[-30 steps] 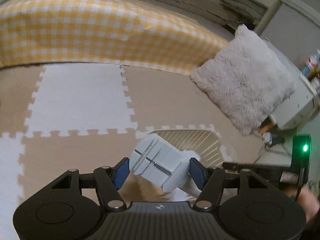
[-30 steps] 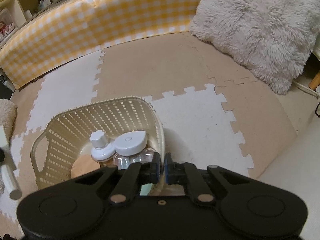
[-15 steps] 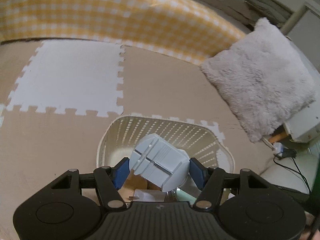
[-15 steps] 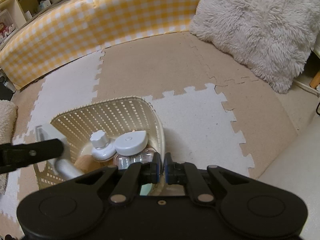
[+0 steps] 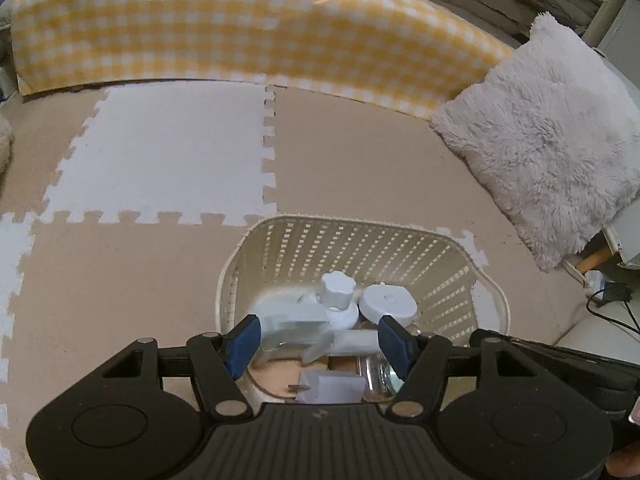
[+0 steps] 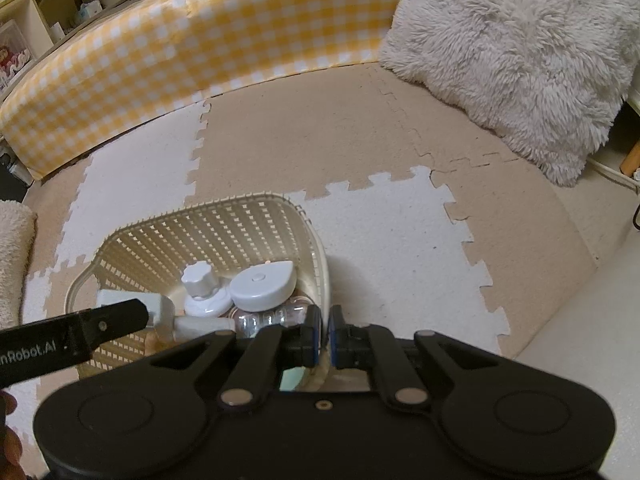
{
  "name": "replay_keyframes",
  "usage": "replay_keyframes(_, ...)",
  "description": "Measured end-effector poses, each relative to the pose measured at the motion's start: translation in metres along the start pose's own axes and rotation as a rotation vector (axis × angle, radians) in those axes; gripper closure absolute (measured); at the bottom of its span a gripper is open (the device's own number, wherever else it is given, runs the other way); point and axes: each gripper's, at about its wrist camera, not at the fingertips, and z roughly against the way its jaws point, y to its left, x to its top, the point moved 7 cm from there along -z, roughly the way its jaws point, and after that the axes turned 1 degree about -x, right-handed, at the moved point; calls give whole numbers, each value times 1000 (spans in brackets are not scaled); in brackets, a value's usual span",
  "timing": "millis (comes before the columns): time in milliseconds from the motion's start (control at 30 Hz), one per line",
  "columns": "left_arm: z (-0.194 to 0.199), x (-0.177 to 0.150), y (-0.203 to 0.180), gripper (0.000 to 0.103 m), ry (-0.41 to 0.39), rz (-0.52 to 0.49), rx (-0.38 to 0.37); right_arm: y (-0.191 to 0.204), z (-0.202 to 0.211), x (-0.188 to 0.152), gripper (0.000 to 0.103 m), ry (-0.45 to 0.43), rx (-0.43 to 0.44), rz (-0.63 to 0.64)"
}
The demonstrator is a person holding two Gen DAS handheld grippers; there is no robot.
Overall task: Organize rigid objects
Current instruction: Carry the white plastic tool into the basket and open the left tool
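The left gripper (image 5: 320,340) points steeply down over the near left of the basket (image 5: 492,292), its blue pads (image 5: 242,342) half apart. A blurred pale blue-and-white tool (image 5: 296,320) lies between them; whether the pads press on it cannot be told. In the right view this gripper (image 6: 100,326) reaches in from the left, low over the rim, with the tool (image 6: 160,308) at its tip. The right gripper (image 6: 325,336) also tilts down, jaws nearly touching and holding nothing, just over the basket's near right rim (image 6: 324,280). Farther in lie a knobbed white piece (image 6: 200,284) and a round lid (image 6: 264,284) on a clear bottle (image 6: 272,316). Beyond are foam mats (image 5: 168,160), a checked bumper (image 5: 240,28) and a pillow (image 5: 552,136).
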Motion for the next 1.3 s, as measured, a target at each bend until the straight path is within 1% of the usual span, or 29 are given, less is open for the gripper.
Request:
replay_keyframes(33,0,0,0,36,6,-3,2,0,0,0,97,0,-1,1)
replay_keyframes(133,3,-1,1,29,8,-11,6,0,0,-1,97,0,-1,1)
replay_keyframes(300,5,-3,2,28,22,-24,-5,0,0,0,97,0,-1,1)
replay_keyframes(433,9,-6,-1,23,34,-46,-19,0,-1,0,97,0,0,0)
replay_keyframes(500,12,-7,-4,23,36,-71,-28,0,-1,0,97,0,-1,1)
replay_keyframes(533,14,-7,-6,25,35,-101,-43,0,-1,0,97,1,-1,0)
replay_keyframes(600,18,-7,-13,40,38,-178,-74,0,-1,0,97,1,-1,1)
replay_keyframes(633,18,-7,-15,55,53,-201,-87,0,-1,0,97,0,-2,1)
replay_keyframes(667,18,-7,-16,66,70,-206,-97,0,-1,0,97,0,-2,2)
replay_keyframes(700,16,-7,-16,72,91,-213,-108,0,-1,-1,97,0,-2,1)
replay_keyframes(733,15,-6,-16,83,105,-223,-110,0,-1,-1,97,0,-1,0)
replay_keyframes(767,12,-6,-16,88,120,-241,-103,-1,-1,-1,97,0,1,-1)
replay_keyframes(833,7,-6,-16,88,158,-287,-94,0,-1,0,97,0,3,-4)
replay_keyframes(900,0,-11,-17,88,218,-328,-94,-1,0,0,97,0,4,-5)
replay_keyframes(1000,-10,-18,-18,88,284,-386,-85,-1,0,0,97,0,7,-8)
replay_keyframes(1133,-24,-17,-17,88,301,-420,-41,-2,0,0,97,-1,9,-12)
replay_keyframes(1233,-27,-8,-20,87,251,-455,8,-1,0,0,97,-1,11,-13)
replay_keyframes(1300,-28,-1,-20,87,226,-451,21,-1,-1,0,97,0,10,-12)
